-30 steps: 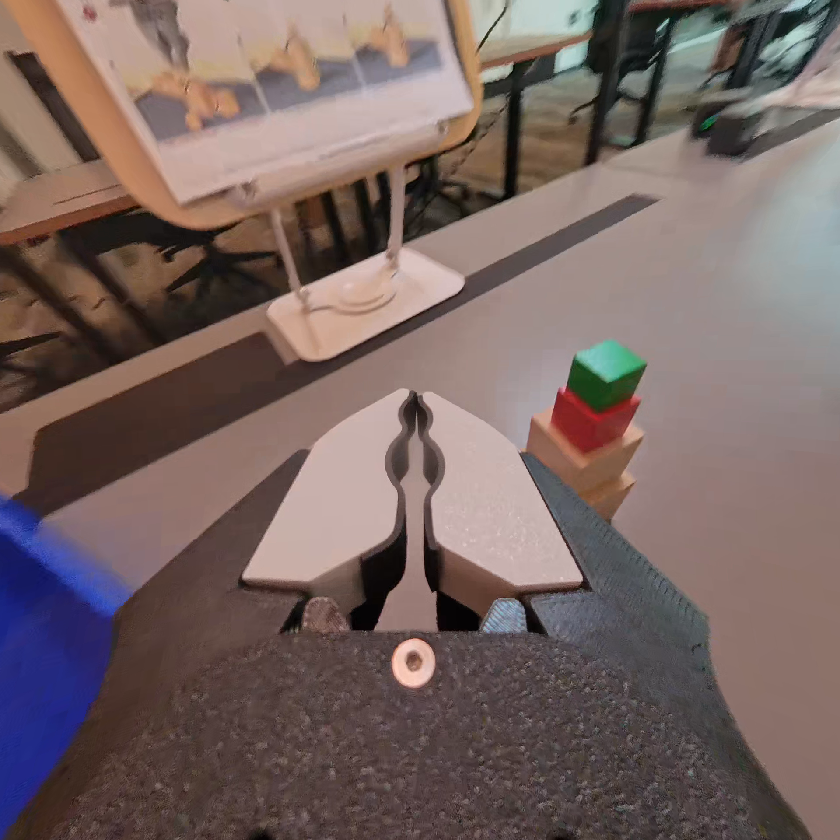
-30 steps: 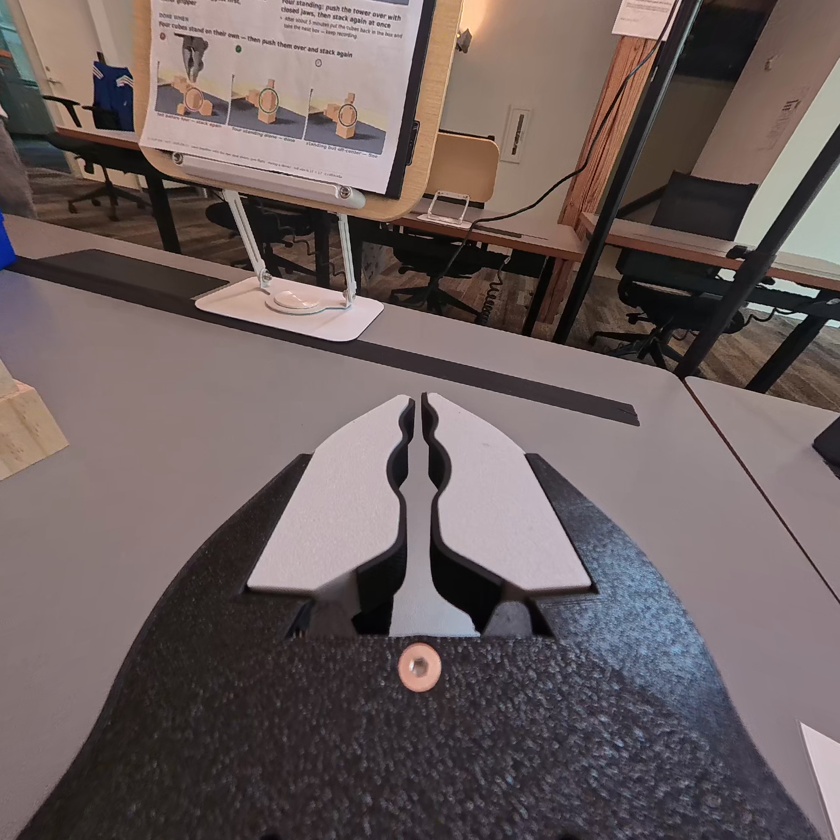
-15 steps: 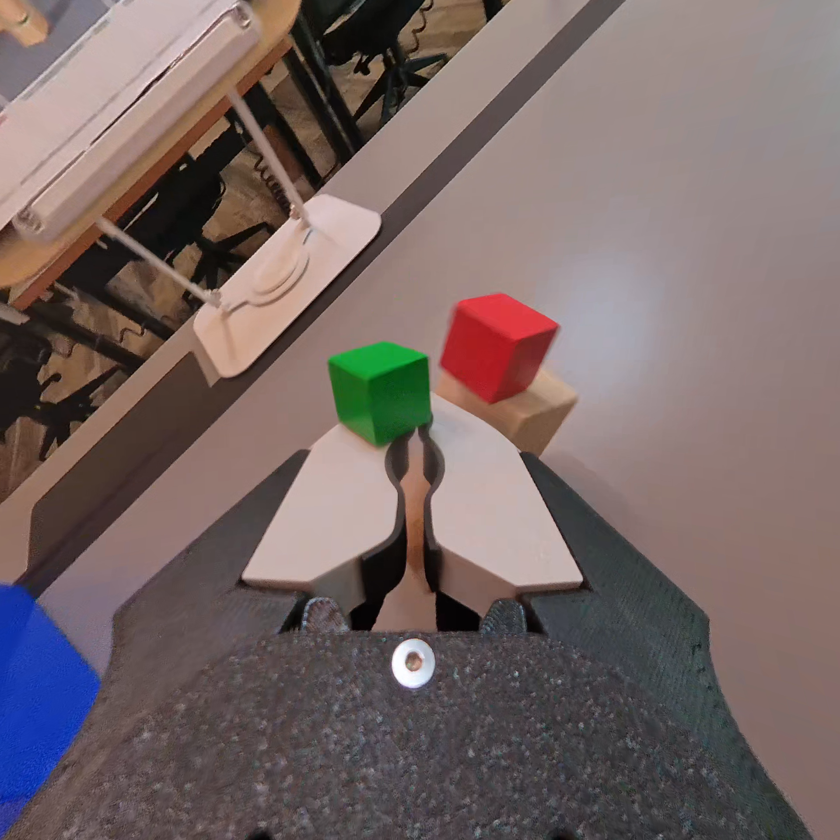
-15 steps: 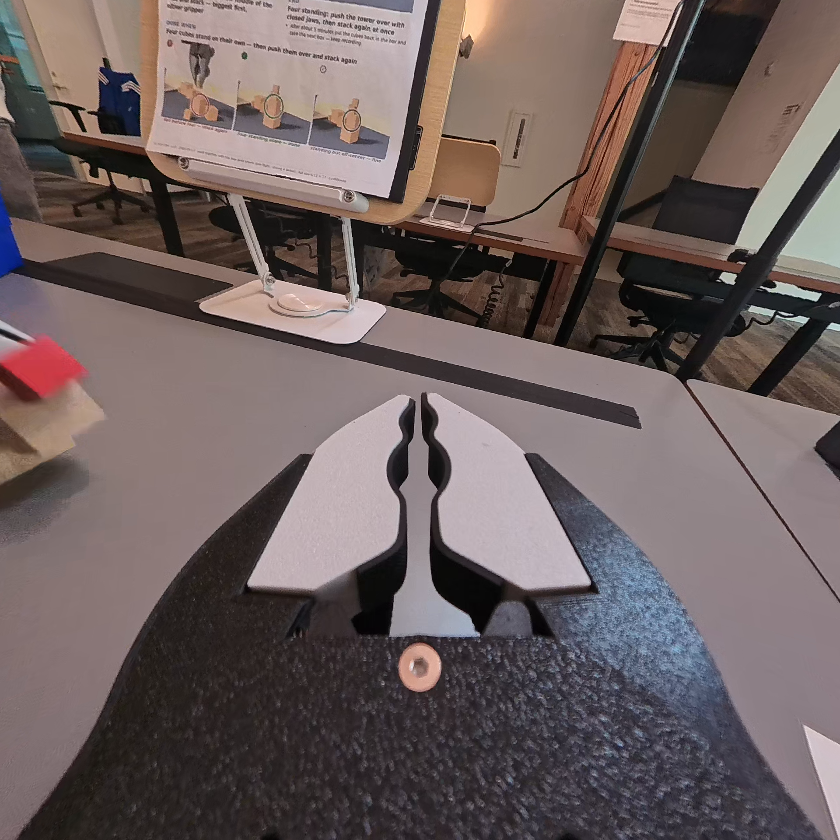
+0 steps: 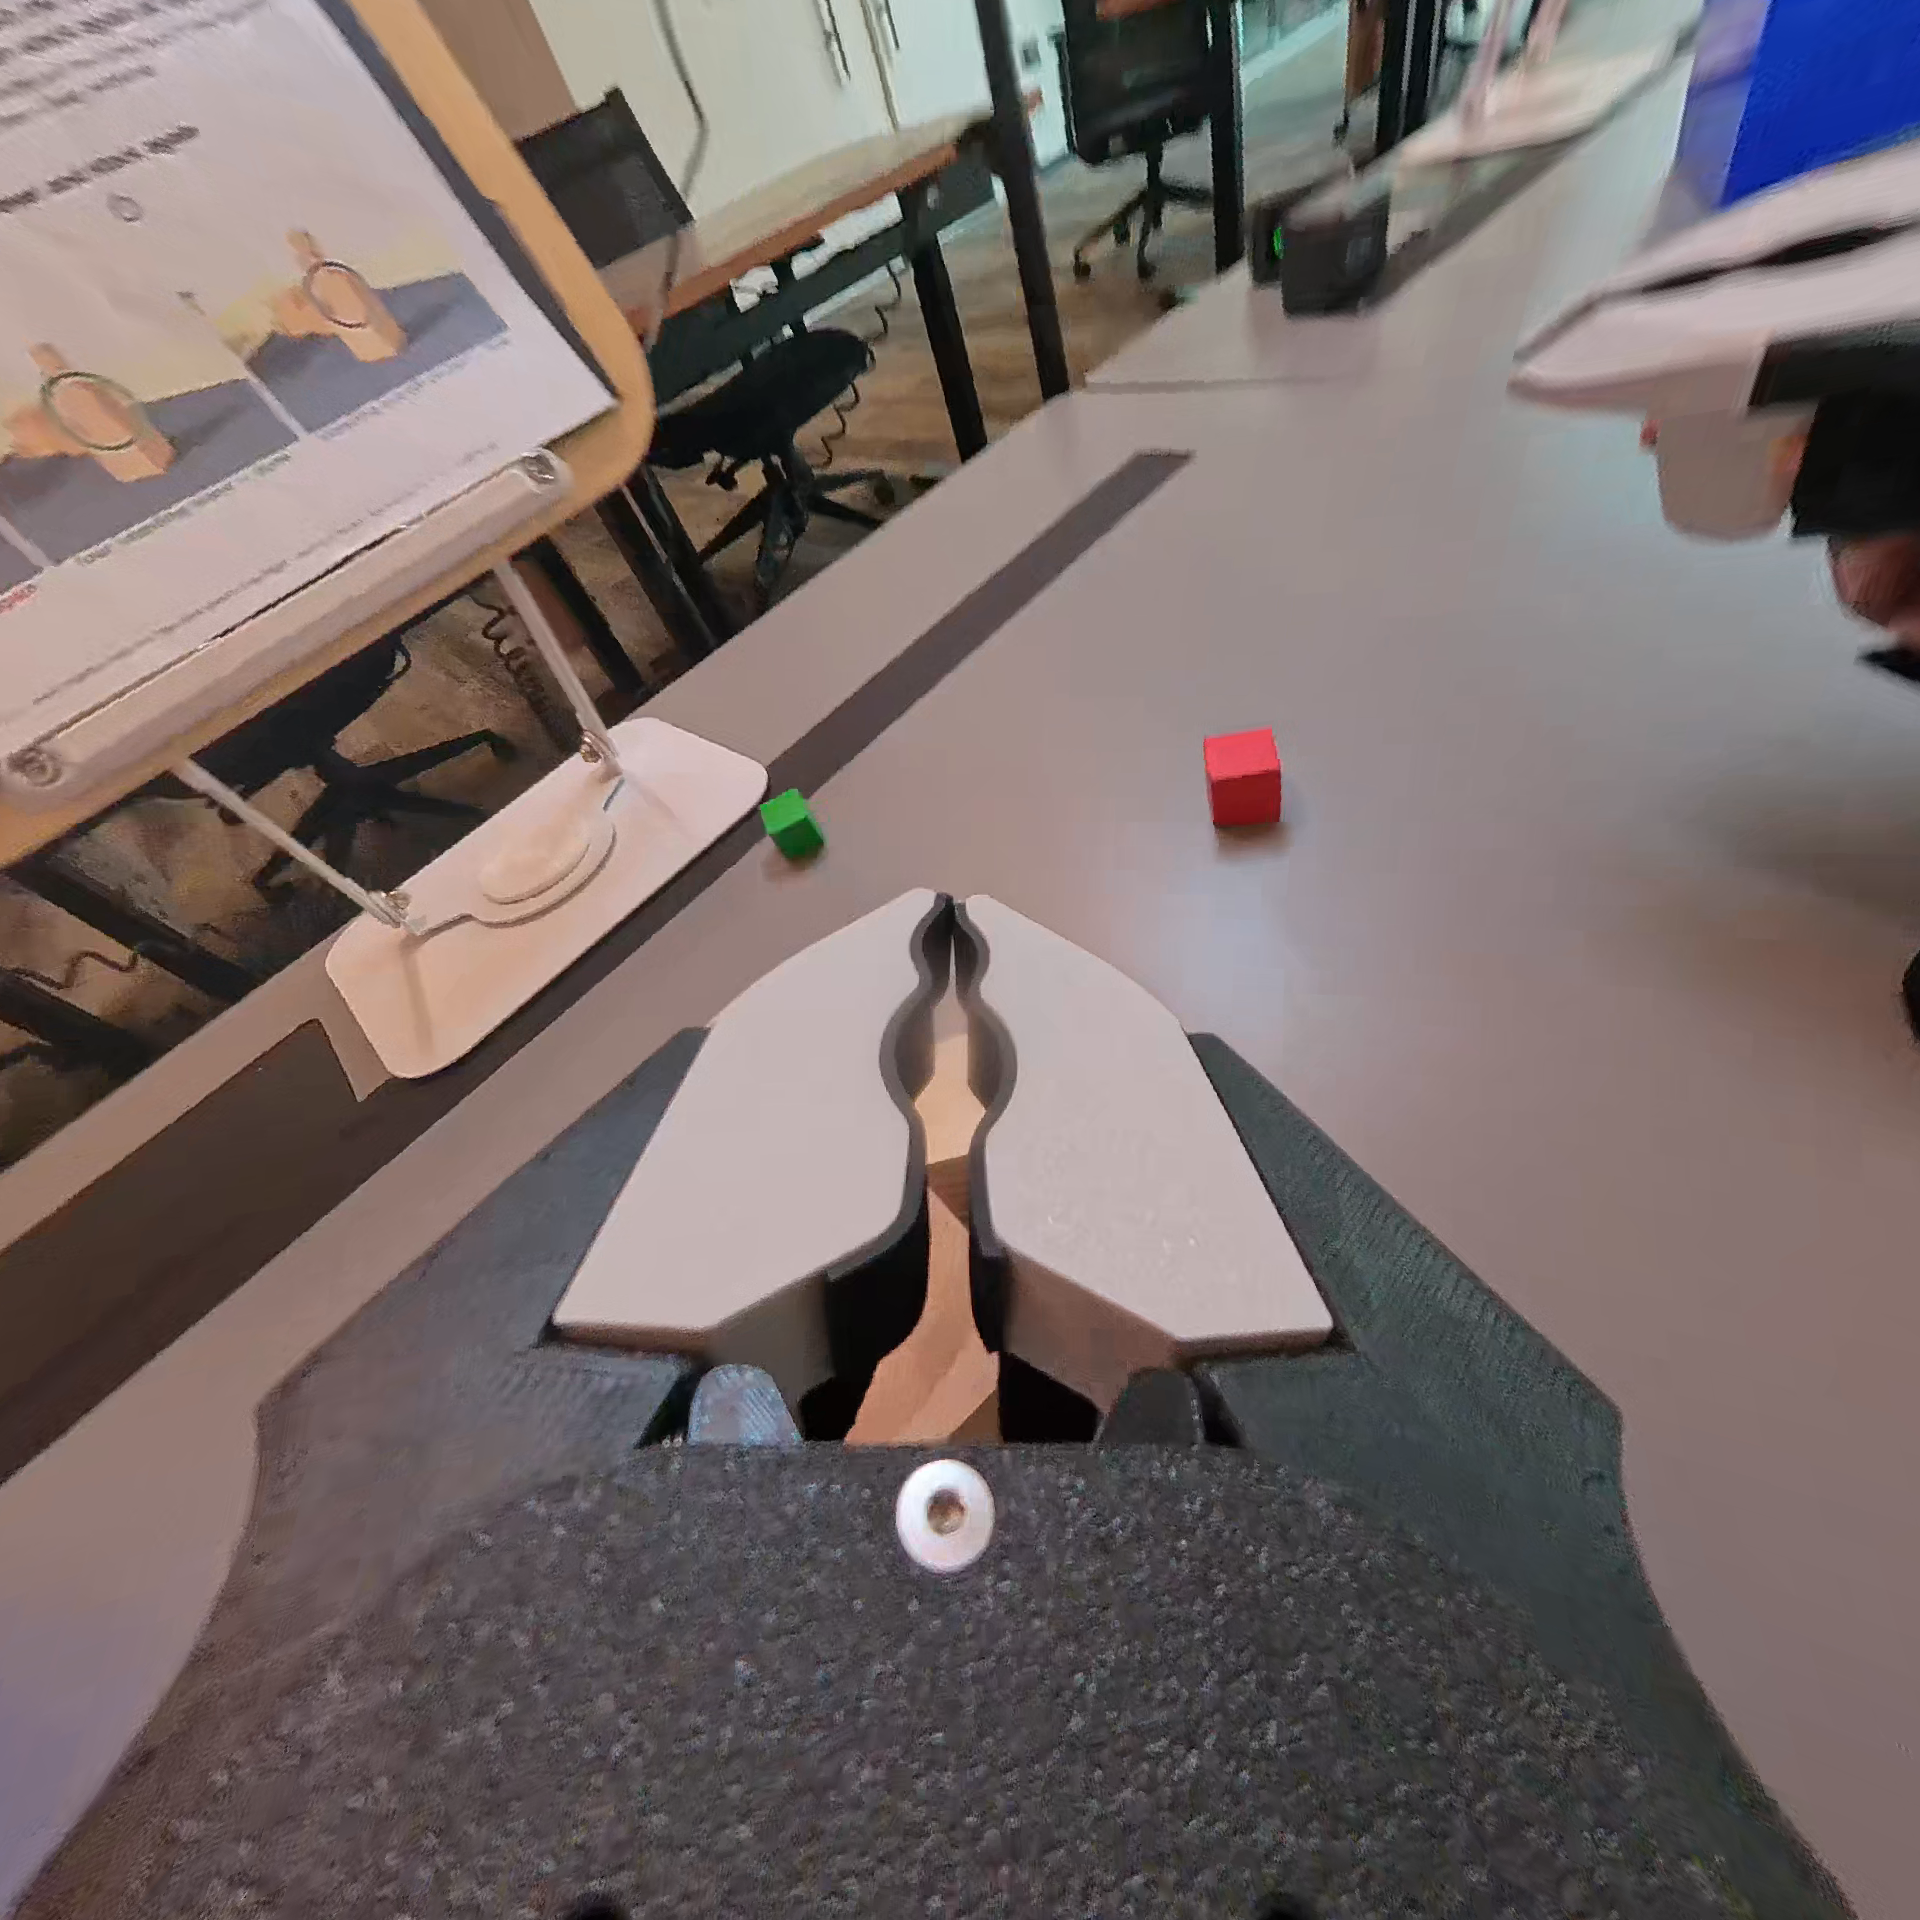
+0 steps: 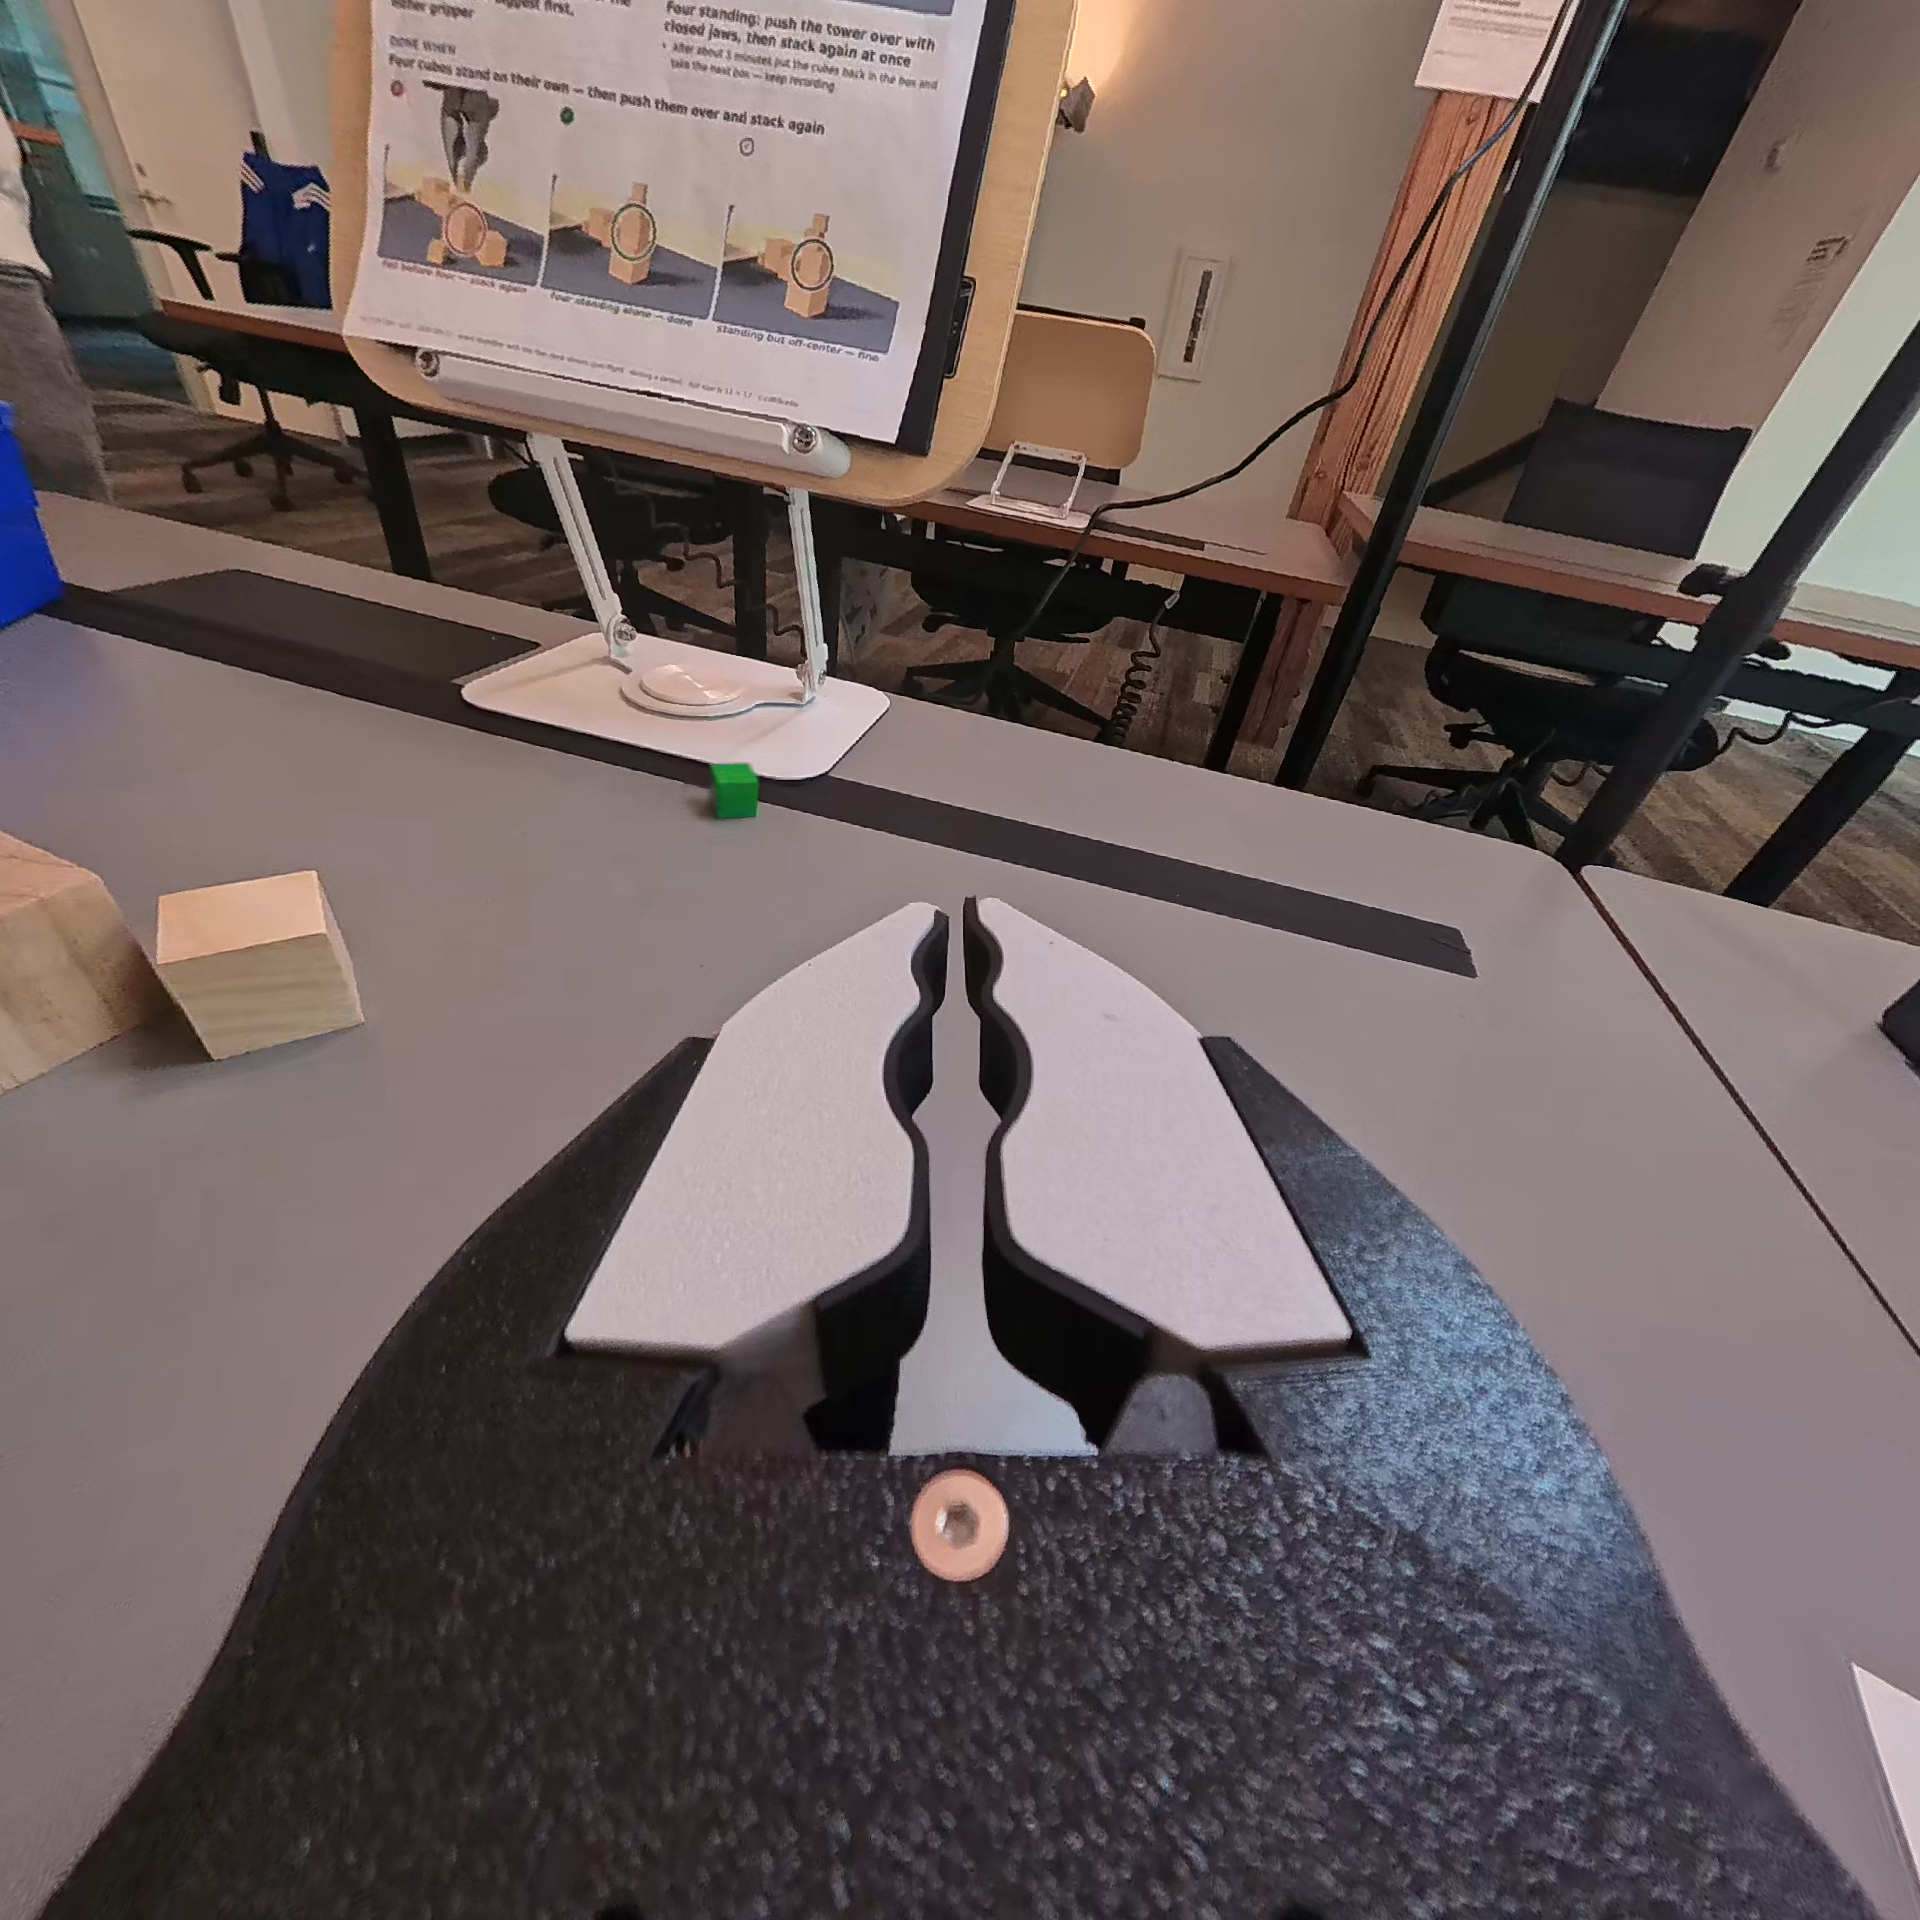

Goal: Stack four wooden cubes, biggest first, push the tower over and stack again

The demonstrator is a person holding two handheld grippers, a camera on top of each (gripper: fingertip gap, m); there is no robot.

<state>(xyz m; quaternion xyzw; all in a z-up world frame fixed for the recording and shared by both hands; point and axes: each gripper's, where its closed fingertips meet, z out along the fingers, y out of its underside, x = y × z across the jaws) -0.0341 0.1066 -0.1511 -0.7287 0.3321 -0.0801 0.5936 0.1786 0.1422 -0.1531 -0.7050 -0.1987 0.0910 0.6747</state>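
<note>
Left gripper [image 5: 951, 914]: clenched, grasping nothing; smooth desk [image 5: 1455, 831] ahead is open.
Right gripper [image 6: 956, 914]: nearly clenched, bare.
Cubes: green cube [image 6: 735, 791] beside the dark strip [image 6: 1143, 873]; red cube [image 5: 1242, 776] apart.

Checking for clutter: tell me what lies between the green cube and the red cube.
Only bare table between green cube and red cube, per the left wrist view.

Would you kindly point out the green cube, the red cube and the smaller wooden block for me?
green cube [image 6: 735, 790], right wrist view, on its front face.
red cube [image 5: 1243, 777], left wrist view, on its front face.
smaller wooden block [image 6: 260, 971], right wrist view, on its front face.
</note>
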